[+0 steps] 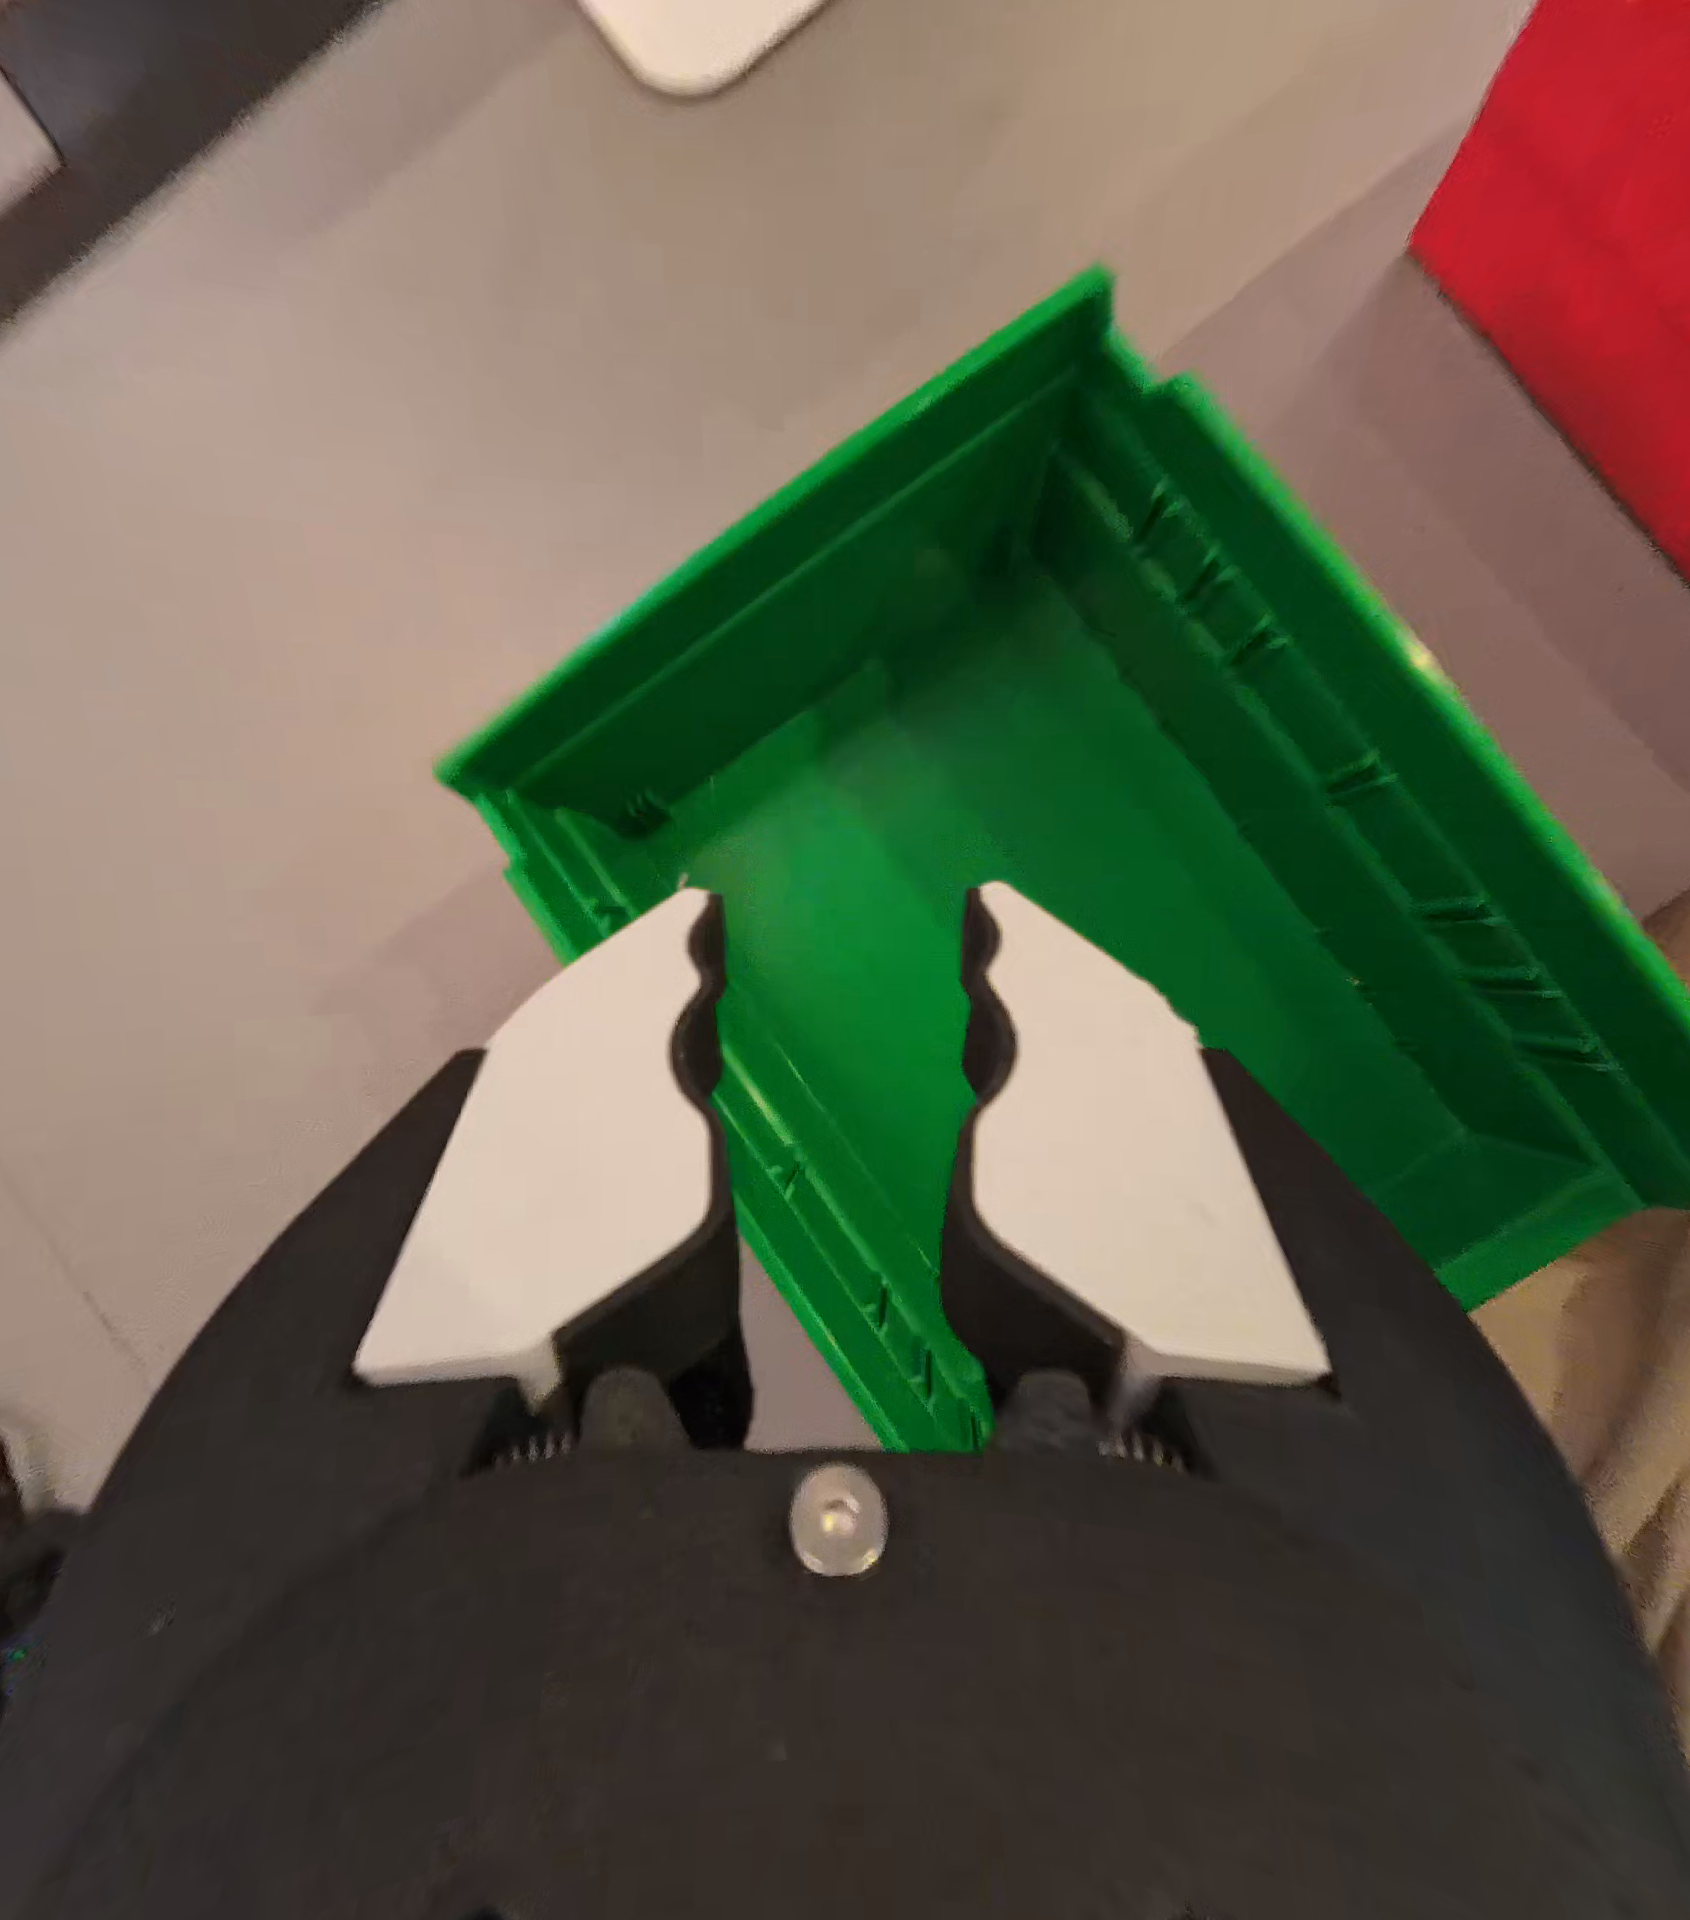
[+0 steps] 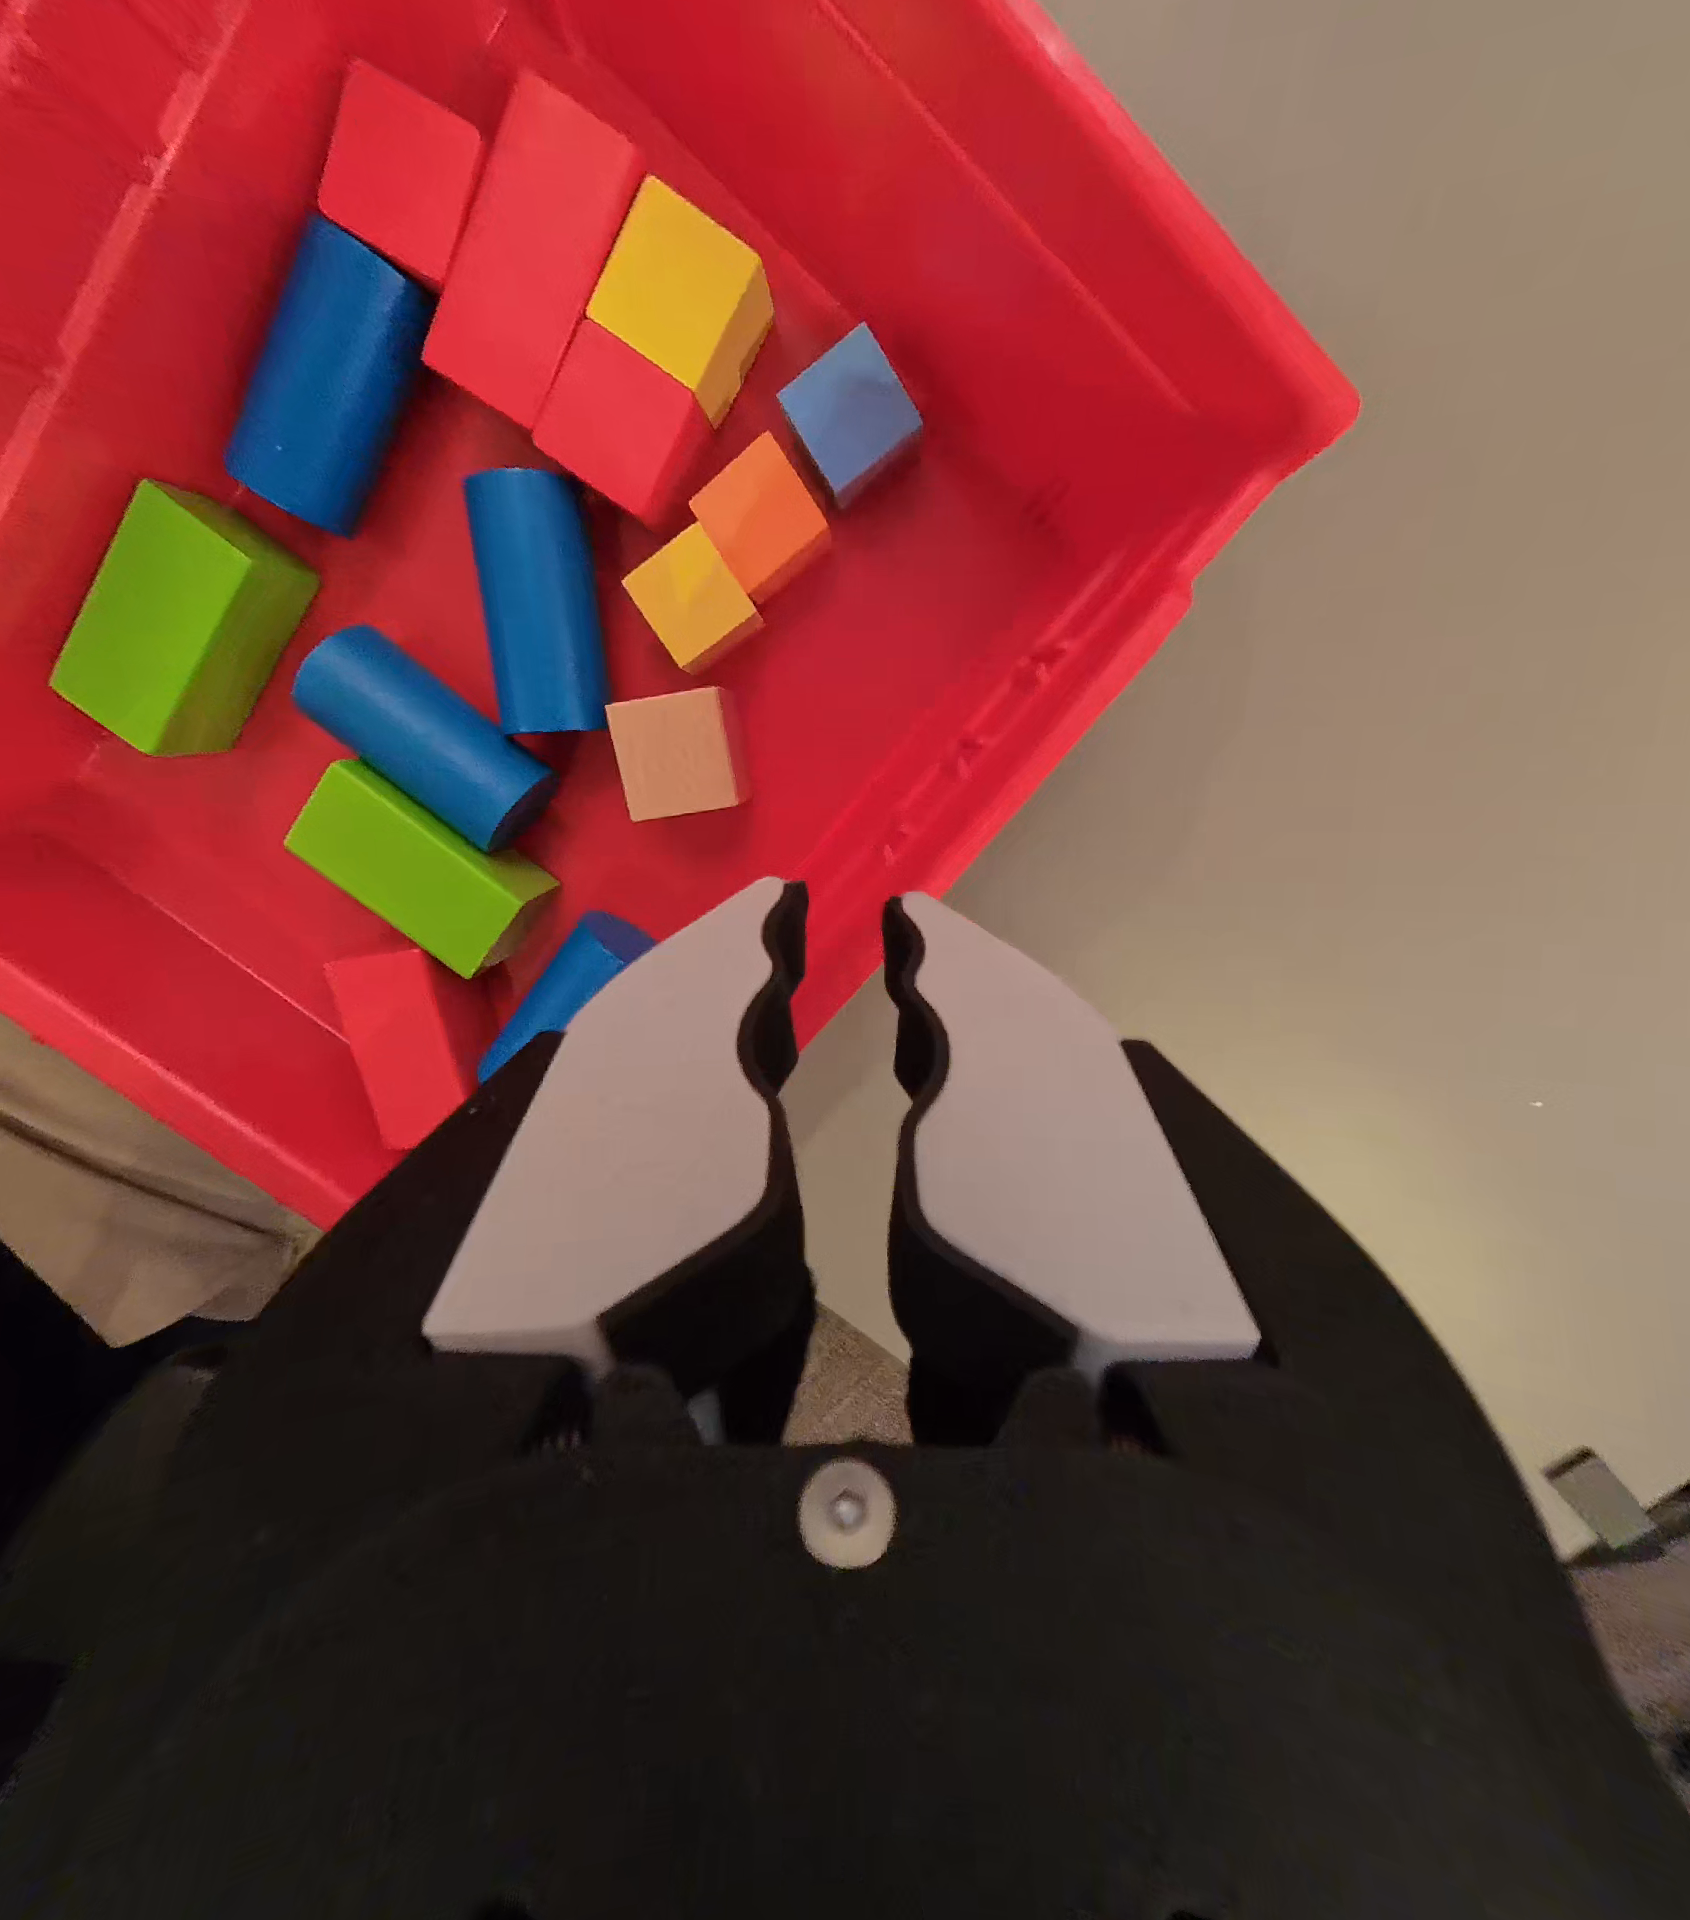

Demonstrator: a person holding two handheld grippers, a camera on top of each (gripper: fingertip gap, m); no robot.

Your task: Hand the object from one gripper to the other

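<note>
My left gripper (image 1: 841,896) is open and empty. It hovers over an empty green bin (image 1: 882,644), and the bin's near wall runs under the gap between the fingers. My right gripper (image 2: 846,896) is open with a narrow gap and holds nothing. It hangs over the near right rim of a red bin (image 2: 1132,561). The red bin holds several wooden blocks: blue cylinders (image 2: 327,374), green blocks (image 2: 181,618), red blocks (image 2: 529,244), a yellow block (image 2: 680,286), an orange cube (image 2: 758,514) and a plain wood cube (image 2: 677,753).
The red bin also shows at the upper right of the left wrist view (image 1: 1630,312), beside the green bin. Both bins rest on a pale grey table (image 1: 301,520). A white flat object (image 1: 706,36) lies at the far edge. A beige cloth (image 1: 1651,1403) lies at right. My right fingertips sit around 50 cm from my left ones.
</note>
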